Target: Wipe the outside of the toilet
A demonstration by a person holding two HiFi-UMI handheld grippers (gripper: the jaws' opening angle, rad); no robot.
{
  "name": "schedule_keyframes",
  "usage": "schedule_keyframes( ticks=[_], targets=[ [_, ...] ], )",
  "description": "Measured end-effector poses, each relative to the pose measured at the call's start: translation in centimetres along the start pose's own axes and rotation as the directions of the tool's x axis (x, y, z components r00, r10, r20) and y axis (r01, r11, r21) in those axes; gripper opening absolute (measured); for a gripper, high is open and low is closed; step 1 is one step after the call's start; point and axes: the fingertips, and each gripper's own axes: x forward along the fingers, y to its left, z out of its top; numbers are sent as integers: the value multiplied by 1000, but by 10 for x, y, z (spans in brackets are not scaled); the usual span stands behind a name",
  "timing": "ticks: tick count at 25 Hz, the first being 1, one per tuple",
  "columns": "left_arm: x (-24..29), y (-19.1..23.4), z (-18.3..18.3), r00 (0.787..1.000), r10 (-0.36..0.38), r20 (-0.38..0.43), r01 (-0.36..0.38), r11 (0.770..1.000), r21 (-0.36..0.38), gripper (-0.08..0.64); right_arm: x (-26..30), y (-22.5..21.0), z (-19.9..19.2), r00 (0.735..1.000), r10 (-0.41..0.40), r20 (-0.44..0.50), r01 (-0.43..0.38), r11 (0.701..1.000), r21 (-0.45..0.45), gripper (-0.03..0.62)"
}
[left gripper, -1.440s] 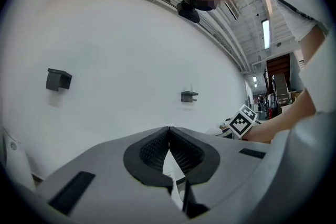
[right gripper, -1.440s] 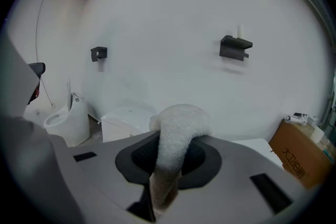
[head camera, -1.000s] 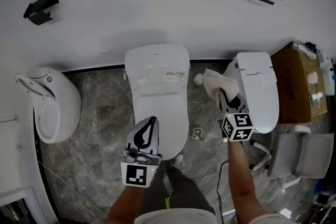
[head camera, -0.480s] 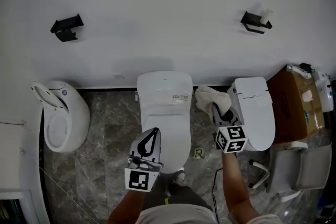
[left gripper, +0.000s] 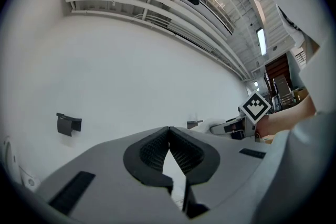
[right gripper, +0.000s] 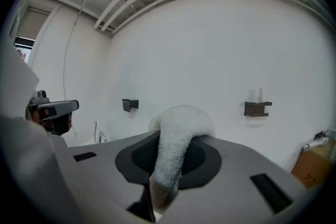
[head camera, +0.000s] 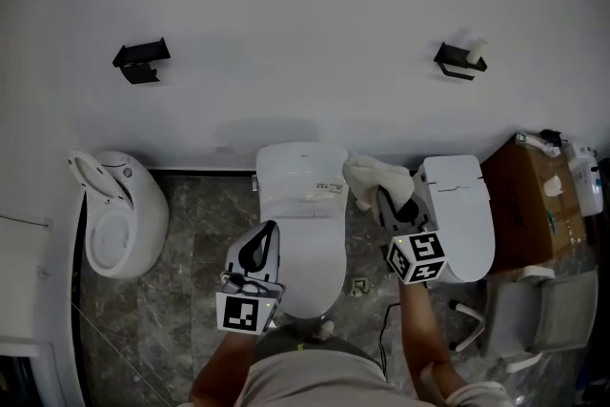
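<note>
A white toilet (head camera: 298, 205) with its lid down stands against the wall at the middle of the head view. My left gripper (head camera: 259, 240) hangs over the left side of its lid, jaws shut and empty (left gripper: 168, 129). My right gripper (head camera: 386, 202) is shut on a white cloth (head camera: 374, 179), held in the gap between this toilet and a second white toilet (head camera: 457, 214) to the right. In the right gripper view the cloth (right gripper: 176, 136) drapes over the closed jaws.
A white urinal-like fixture (head camera: 116, 214) stands at the left. Two black wall holders (head camera: 141, 60) (head camera: 458, 61) hang above. A brown cardboard box (head camera: 529, 195) and a grey chair (head camera: 543, 310) crowd the right side. The floor is grey marble (head camera: 195, 214).
The head view has pulled back, so more wall shows. My right gripper with the cloth shifted left, away from the right toilet, into the gap. The left gripper stays over the lid.
</note>
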Motion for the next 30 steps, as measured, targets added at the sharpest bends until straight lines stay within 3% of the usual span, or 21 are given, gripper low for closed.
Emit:
schedule_keyframes(
  ticks=[12, 20, 30],
  targets=[
    [11, 28, 39, 998, 31, 58, -33, 999, 36, 18, -30, 26, 54, 994, 65, 90, -61, 997, -47, 84],
    [14, 18, 60, 996, -16, 90, 14, 1000, 27, 18, -74, 38, 92, 973, 138, 183, -134, 990, -38, 84],
    [6, 17, 69, 995, 27, 94, -29, 999, 18, 18, -117, 16, 90, 972, 55, 229, -66, 997, 40, 84]
  ],
)
